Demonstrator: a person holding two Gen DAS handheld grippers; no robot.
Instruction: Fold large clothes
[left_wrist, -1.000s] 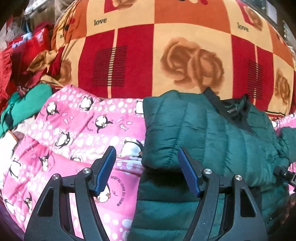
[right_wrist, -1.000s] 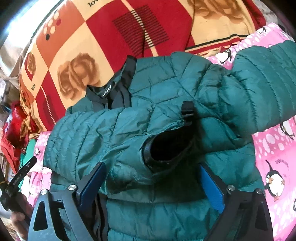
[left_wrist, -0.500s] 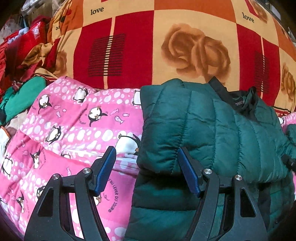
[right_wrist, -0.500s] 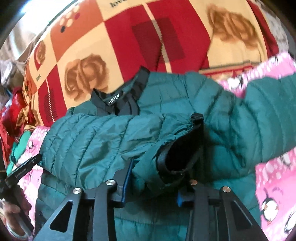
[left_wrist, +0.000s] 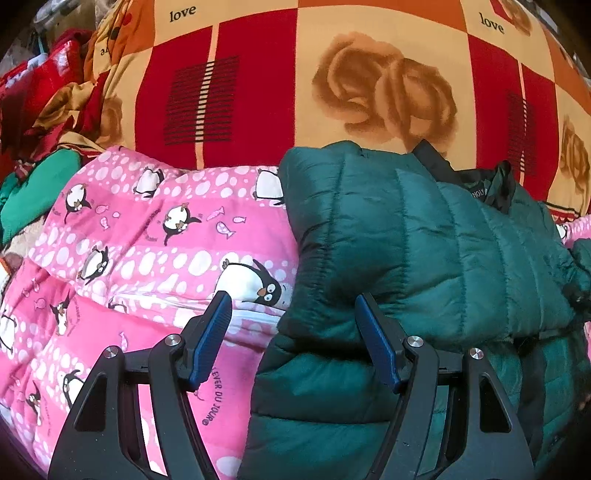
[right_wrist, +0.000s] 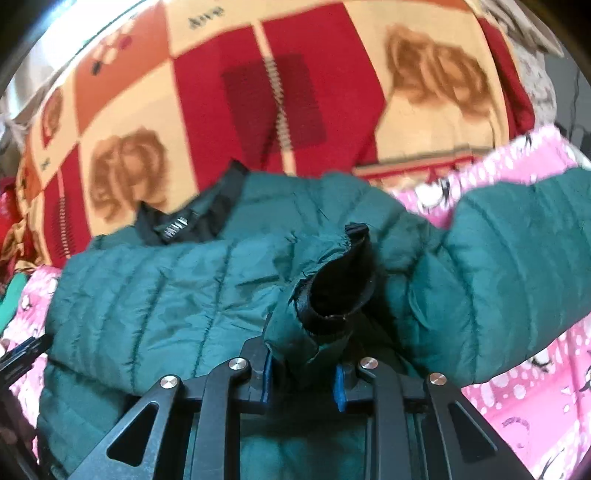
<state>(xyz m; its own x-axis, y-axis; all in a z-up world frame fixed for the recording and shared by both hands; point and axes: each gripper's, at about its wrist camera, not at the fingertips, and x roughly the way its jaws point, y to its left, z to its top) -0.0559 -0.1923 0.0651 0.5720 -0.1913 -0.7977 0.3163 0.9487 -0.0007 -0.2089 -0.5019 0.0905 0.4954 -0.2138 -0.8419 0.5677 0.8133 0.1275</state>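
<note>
Right now your right gripper (right_wrist: 301, 380) has just been closing, and its blue pads (right_wrist: 266, 373) pinch the sleeve cuff (right_wrist: 332, 295) of the green puffer jacket (right_wrist: 155, 302), whose dark opening stands up between the jaws. Your left gripper (left_wrist: 293, 339) hangs with its jaws apart over the jacket's folded left edge, one pad above the pink penguin blanket (left_wrist: 147, 240), the other against the green quilting, gripping nothing. That jacket lies on the pink blanket, collar (right_wrist: 188, 221) toward the red and cream rose blanket (left_wrist: 369, 85), with the other sleeve (right_wrist: 517, 258) stretched out to the right.
</note>
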